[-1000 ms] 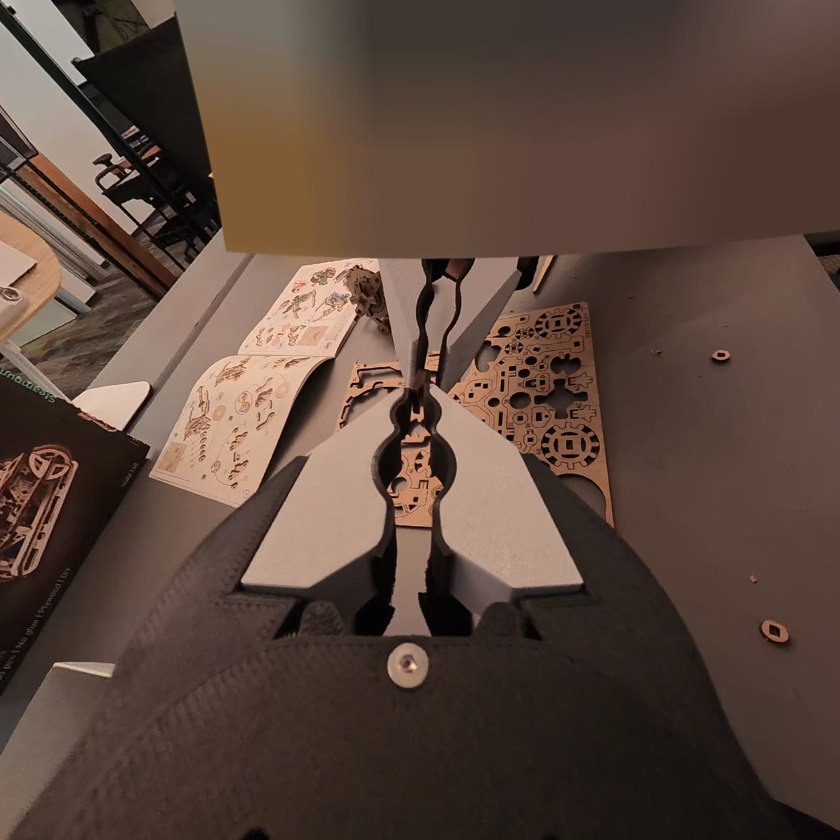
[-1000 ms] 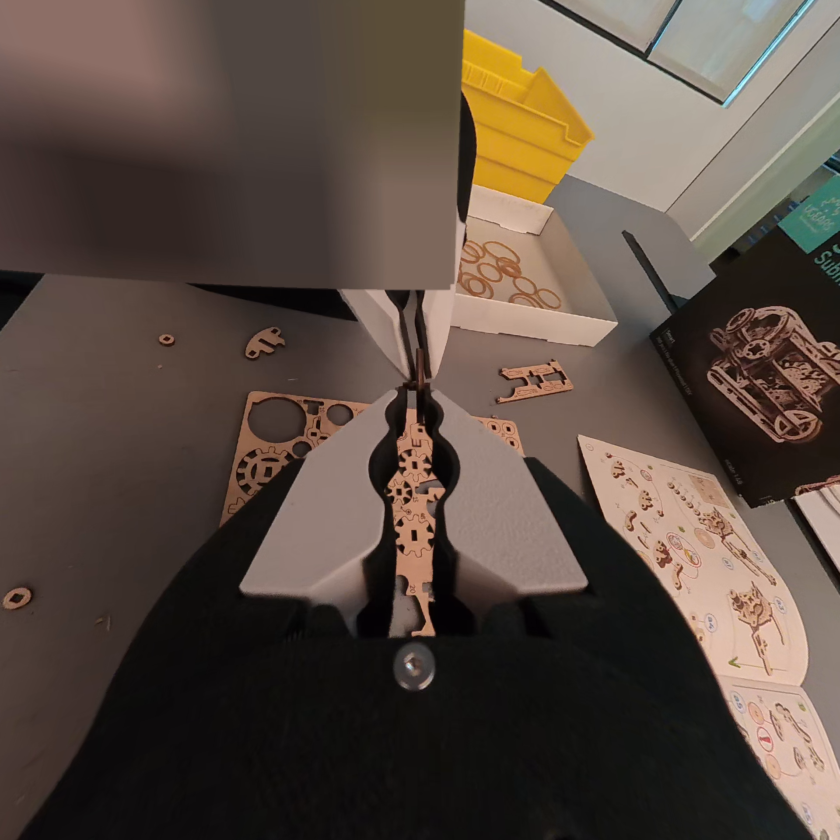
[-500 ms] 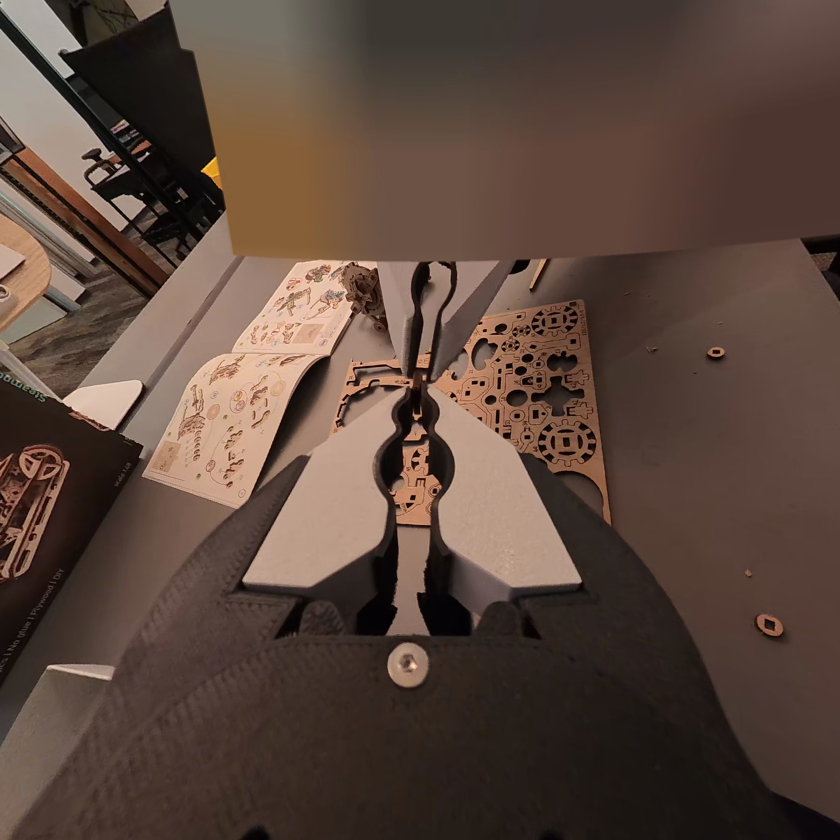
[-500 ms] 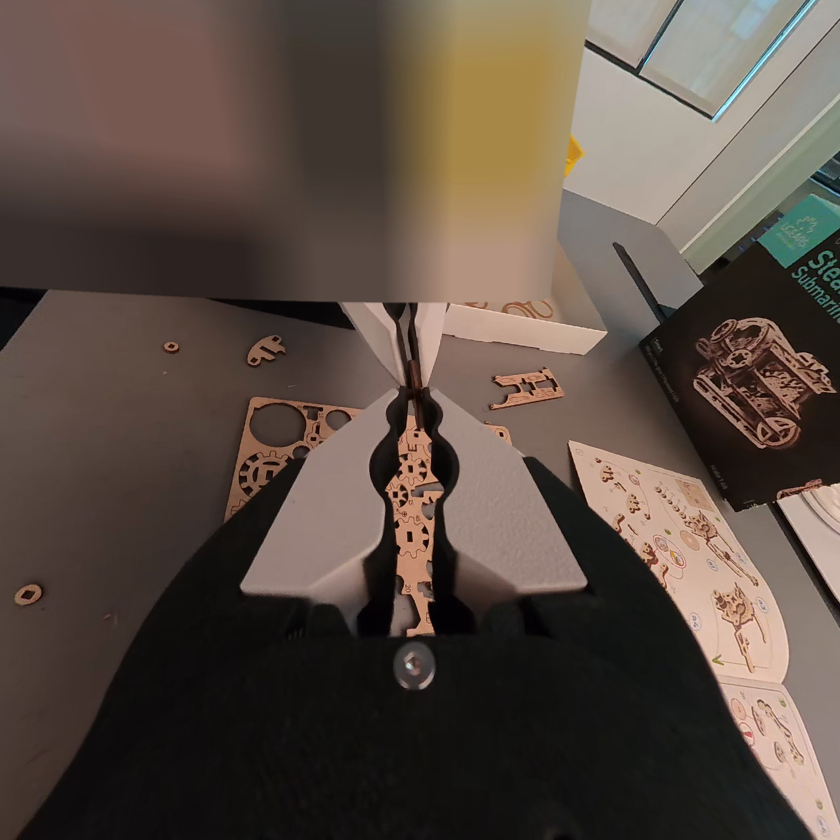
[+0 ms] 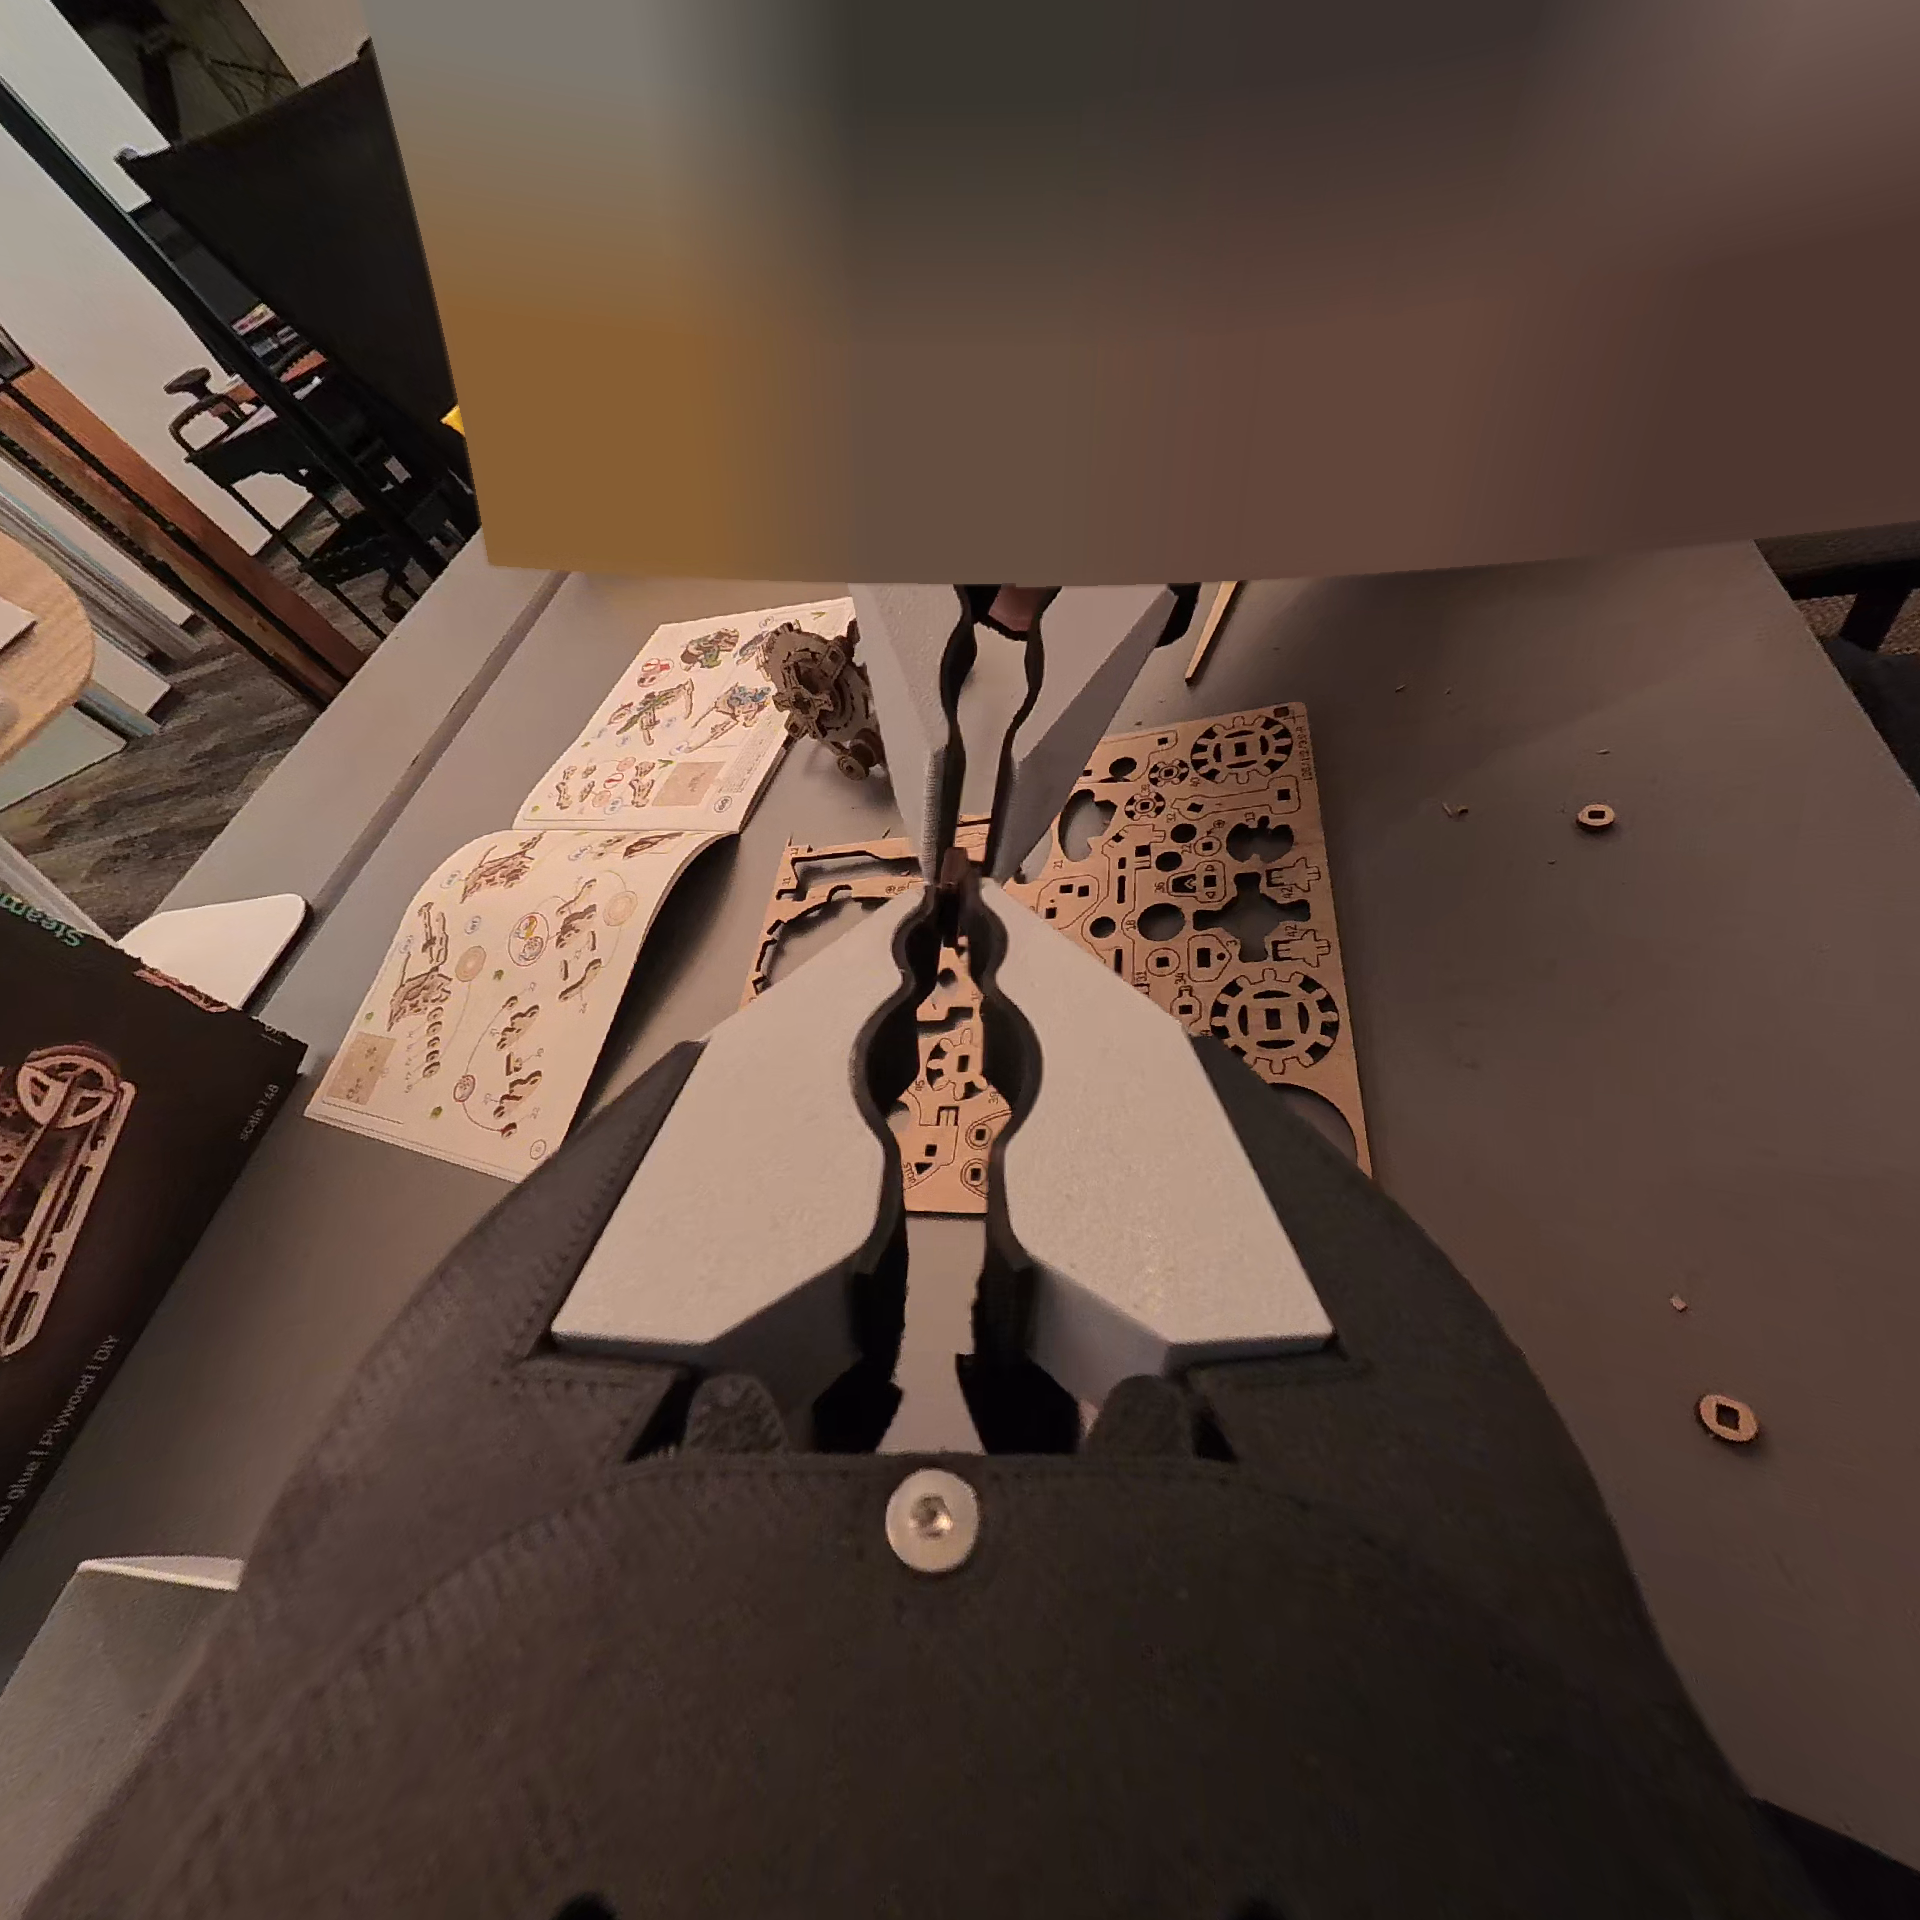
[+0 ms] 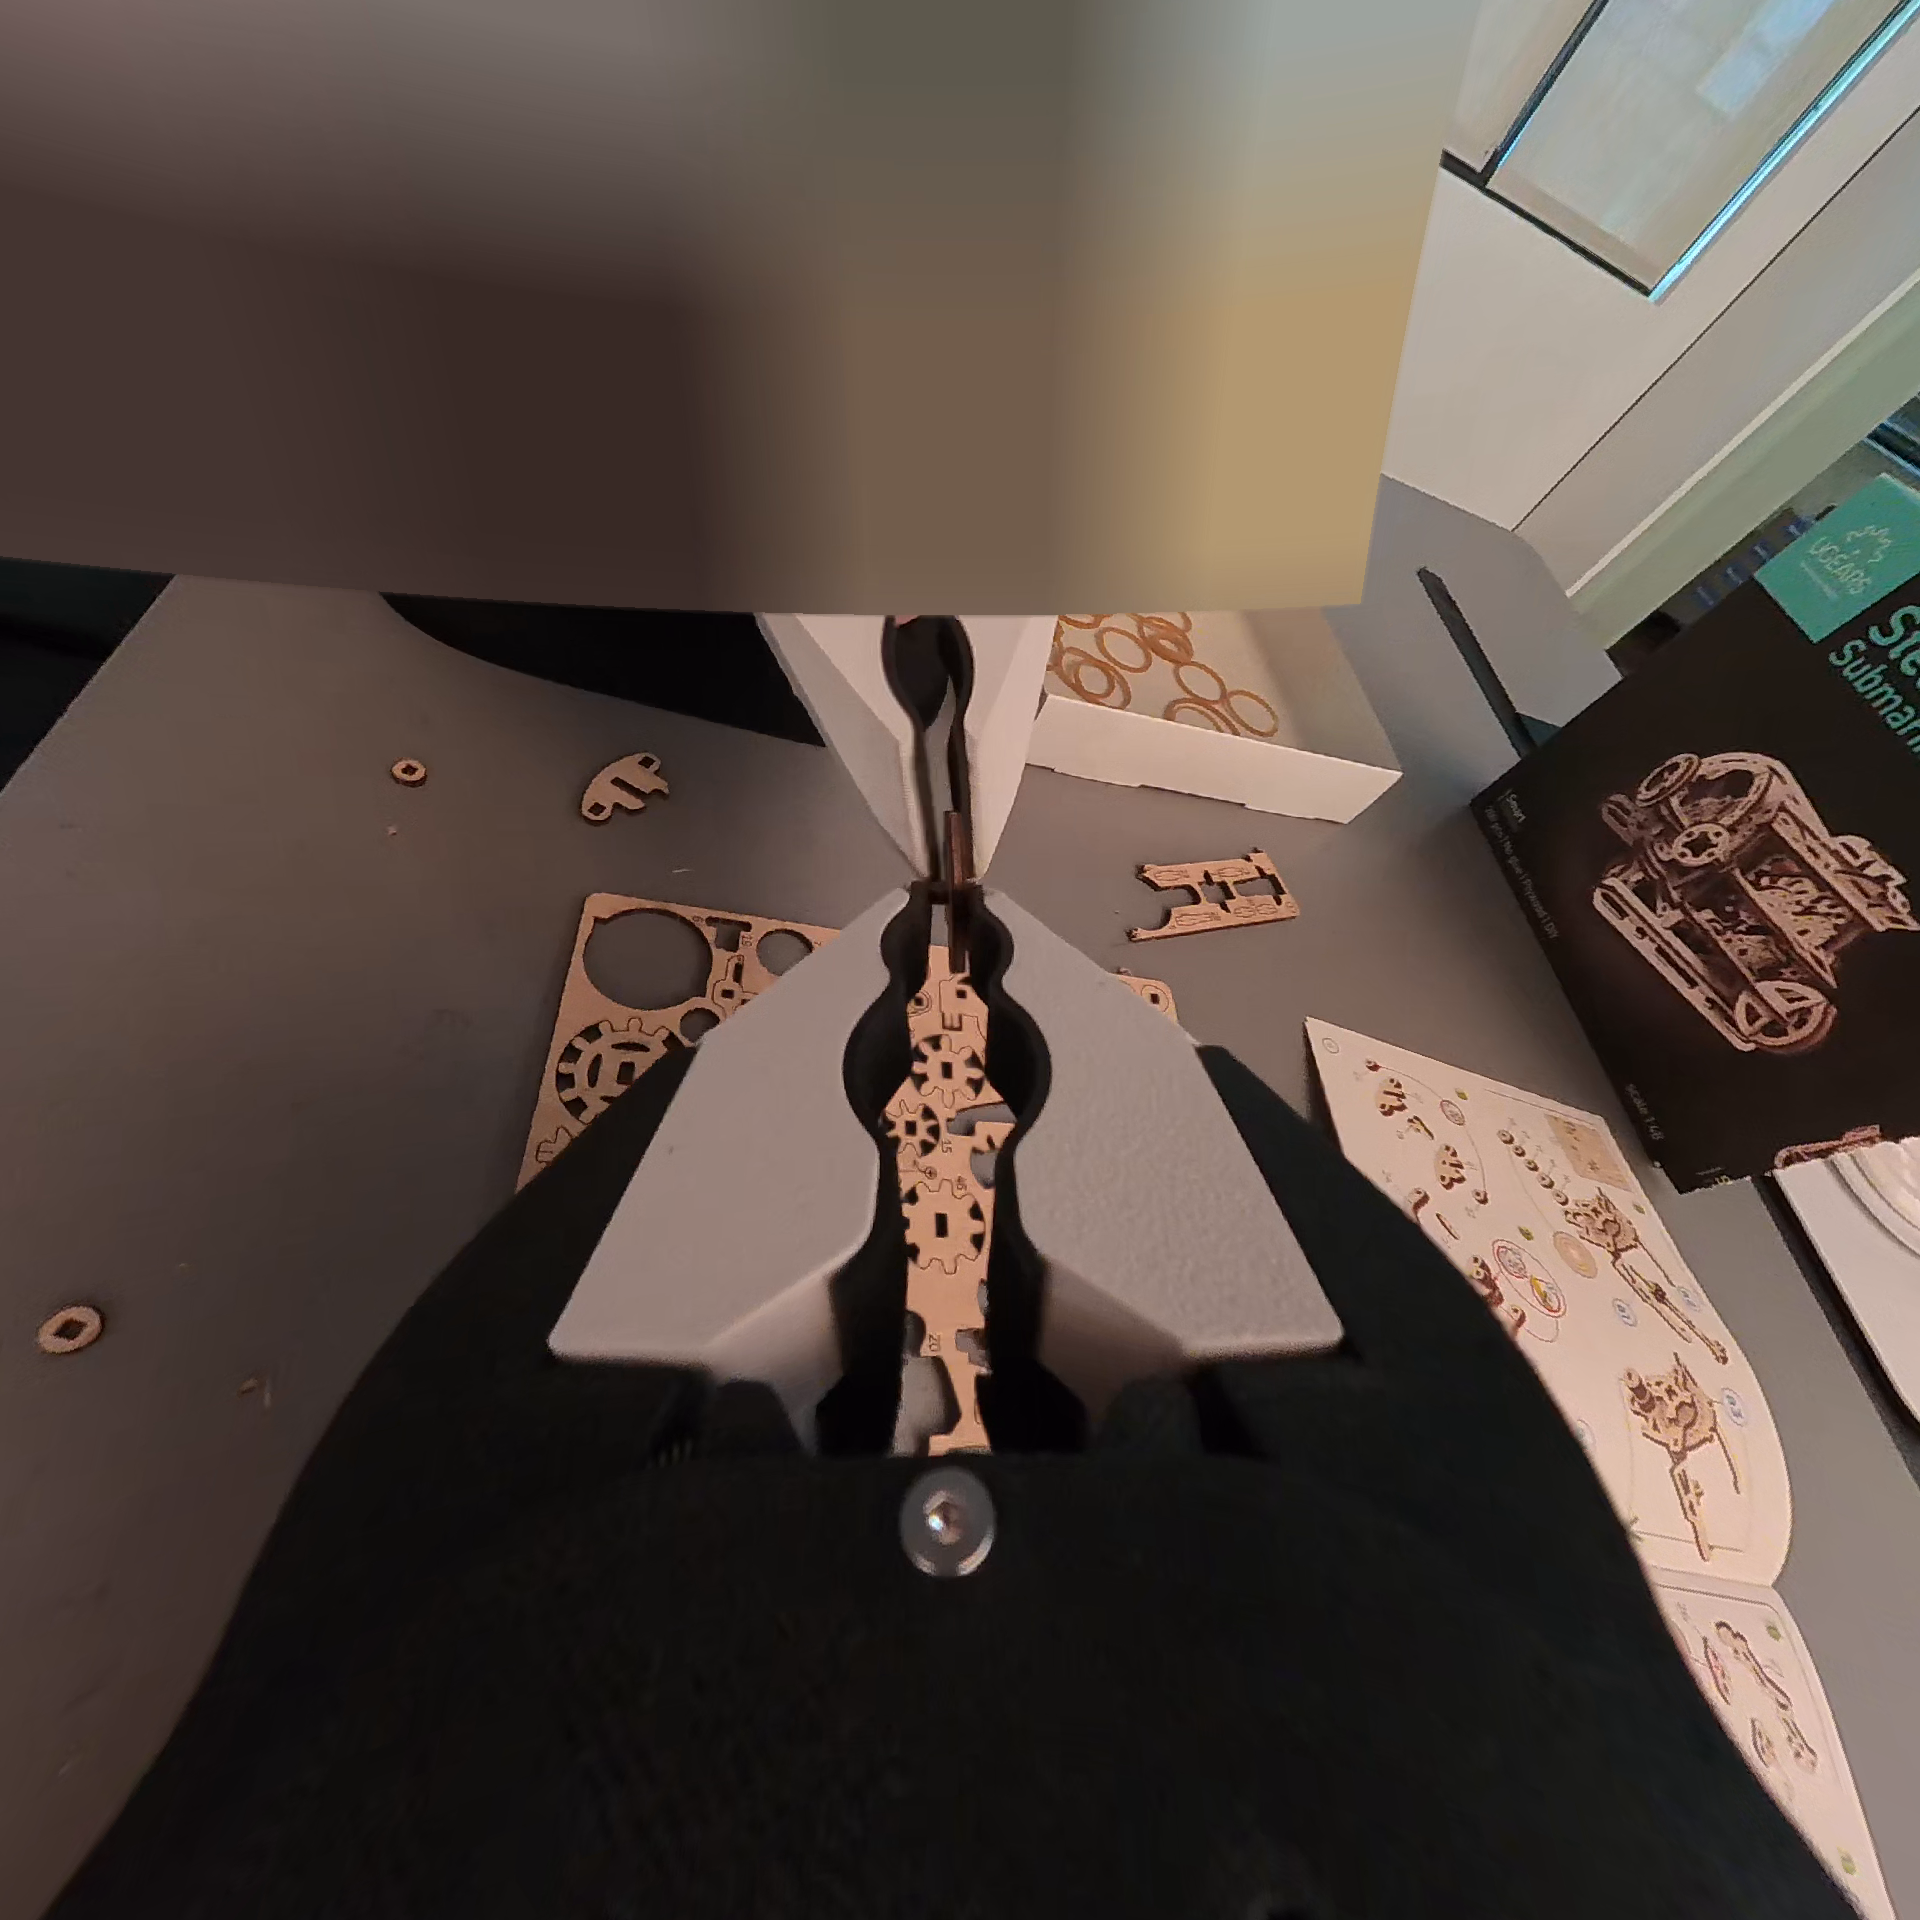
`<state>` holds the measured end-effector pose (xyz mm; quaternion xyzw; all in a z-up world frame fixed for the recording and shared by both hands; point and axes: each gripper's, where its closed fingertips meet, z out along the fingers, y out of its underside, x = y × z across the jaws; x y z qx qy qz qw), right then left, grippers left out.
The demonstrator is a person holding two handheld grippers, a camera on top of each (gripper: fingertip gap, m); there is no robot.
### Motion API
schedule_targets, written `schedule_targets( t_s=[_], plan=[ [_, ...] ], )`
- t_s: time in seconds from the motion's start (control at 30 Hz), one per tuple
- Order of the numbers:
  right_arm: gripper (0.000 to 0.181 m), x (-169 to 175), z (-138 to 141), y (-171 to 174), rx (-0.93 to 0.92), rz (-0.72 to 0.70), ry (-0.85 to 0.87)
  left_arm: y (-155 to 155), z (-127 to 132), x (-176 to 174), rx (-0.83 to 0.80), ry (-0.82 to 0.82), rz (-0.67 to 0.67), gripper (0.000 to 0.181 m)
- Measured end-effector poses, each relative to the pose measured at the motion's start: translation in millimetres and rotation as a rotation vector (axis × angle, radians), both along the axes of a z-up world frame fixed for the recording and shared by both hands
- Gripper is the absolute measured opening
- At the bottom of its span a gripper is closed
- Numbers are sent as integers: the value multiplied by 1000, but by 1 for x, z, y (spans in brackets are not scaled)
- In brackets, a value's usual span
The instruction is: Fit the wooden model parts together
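**2 grippers meet tip to tip over the plywood sheets**

The left gripper (image 5: pixel 948 902) with its grey wedge-shaped fingers is clenched on a small dark wooden model part (image 5: pixel 950 871) that stands between its tips. The right gripper (image 6: pixel 948 906) has the same grey fingers and is also clenched; a thin dark wooden strip (image 6: pixel 956 862) stands upright at its tips. In each wrist view the other gripper comes down from above, with its tips almost touching the tips of the view's own gripper, so both pairs of tips meet at the same small piece. It is too small and dark to tell whether this is 1 part or 2 parts pressed together.

Both grippers are held above the grey table (image 5: pixel 1558 1039). Under them lies a flat laser-cut plywood sheet with gear shapes and empty holes (image 5: pixel 1226 914), and a second plywood sheet with round cut-outs (image 6: pixel 665 997) shows in the right wrist view. A loose H-like wooden piece (image 6: pixel 1216 896) lies near the white shallow cardboard tray with thin wooden rings (image 6: pixel 1205 769). An open instruction booklet with coloured drawings (image 5: pixel 540 935) lies on the table beside the sheets, and a small partly built wooden model (image 5: pixel 816 696) stands at its far page. A dark kit box with a drawing of a machine (image 6: pixel 1745 914) lies at the edge. Some small wooden washers (image 5: pixel 1727 1419) are scattered on the table, well apart from the sheets.
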<state>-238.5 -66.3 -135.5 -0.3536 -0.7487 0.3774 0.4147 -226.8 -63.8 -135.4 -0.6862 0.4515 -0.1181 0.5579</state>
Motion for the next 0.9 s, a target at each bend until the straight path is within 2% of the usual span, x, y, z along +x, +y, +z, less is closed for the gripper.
schedule_targets(
  t_s=[0.1, 0.27, 0.9],
  plan=[
    [4, 0, 0, 1, 11, -8, -2, 0, -3, 0, 2, 20, -2, 8],
    [4, 0, 0, 0, 23, -11, 1, 0, -2, -1, 35, 49, 6, 6],
    [3, -1, 6, 0, -34, -22, 9, -1, 5, -1, 25, -14, 6, 3]
  ],
)
